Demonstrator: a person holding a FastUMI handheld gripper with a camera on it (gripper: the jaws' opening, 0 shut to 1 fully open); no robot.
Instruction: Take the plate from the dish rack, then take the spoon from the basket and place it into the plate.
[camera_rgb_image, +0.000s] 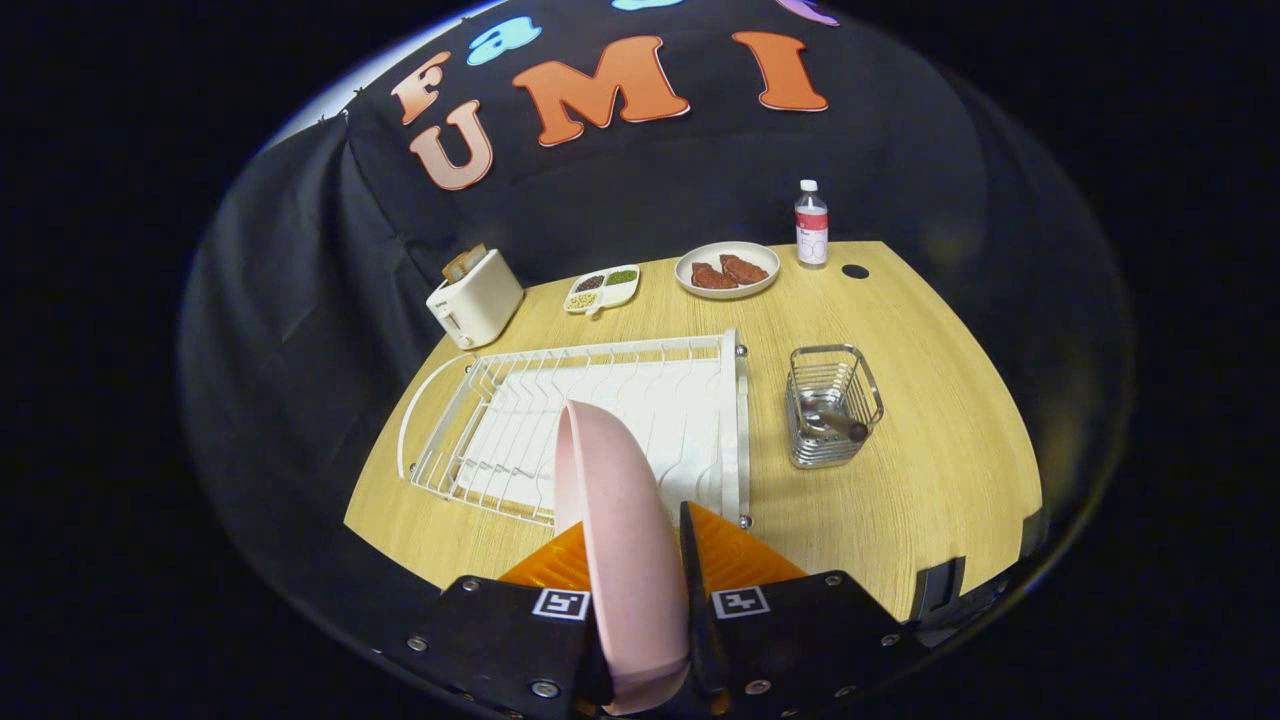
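Gripper (635, 560) clamps pink plate (610, 520) clear of dish rack (600, 420); spoon (835, 422) waits in basket (835, 405) at 2 o'clock.

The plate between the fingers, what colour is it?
Pale pink plate, in the gripper view.

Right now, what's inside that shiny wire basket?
A dark-handled spoon lies inside the wire basket; its bowl end is hidden behind the wires. The gripper is shut on the pink plate.
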